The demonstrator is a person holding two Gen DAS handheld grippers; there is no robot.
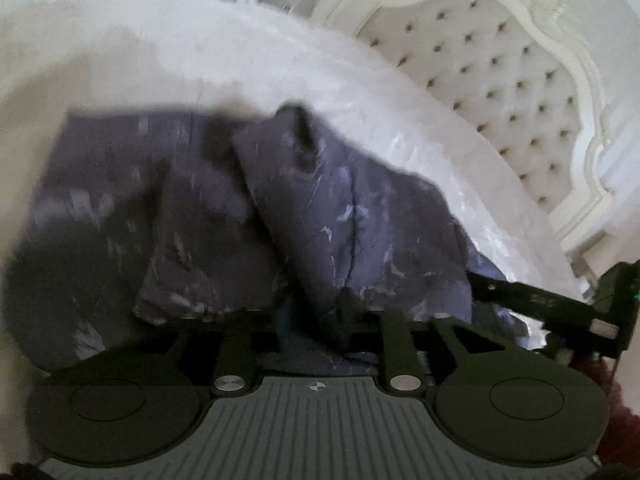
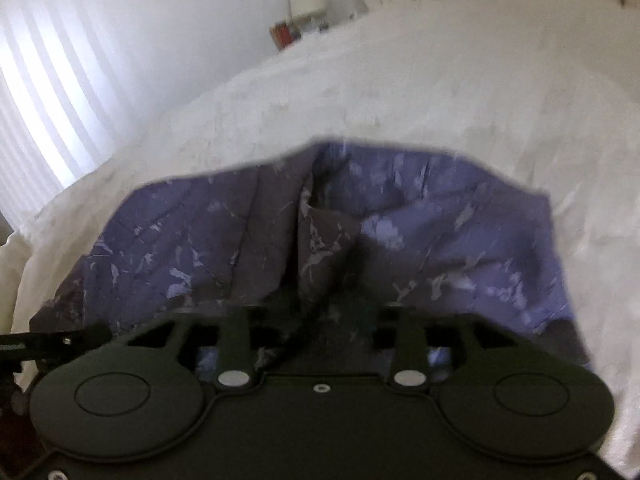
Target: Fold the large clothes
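A large purple garment with a pale leaf print (image 1: 304,216) lies on a white bed and is bunched up toward both grippers. My left gripper (image 1: 316,316) is shut on a fold of its near edge; the fingertips are hidden in the cloth. My right gripper (image 2: 320,312) is shut on another bunched fold of the same garment (image 2: 400,232), fingertips also buried. The right gripper's black body (image 1: 560,308) shows at the right of the left wrist view, close beside the left one.
The white bedspread (image 2: 400,80) spreads out beyond the garment. A tufted white headboard (image 1: 500,88) stands at the far right. A window with blinds (image 2: 36,128) is at the left. A nightstand with small items (image 2: 300,24) is at the back.
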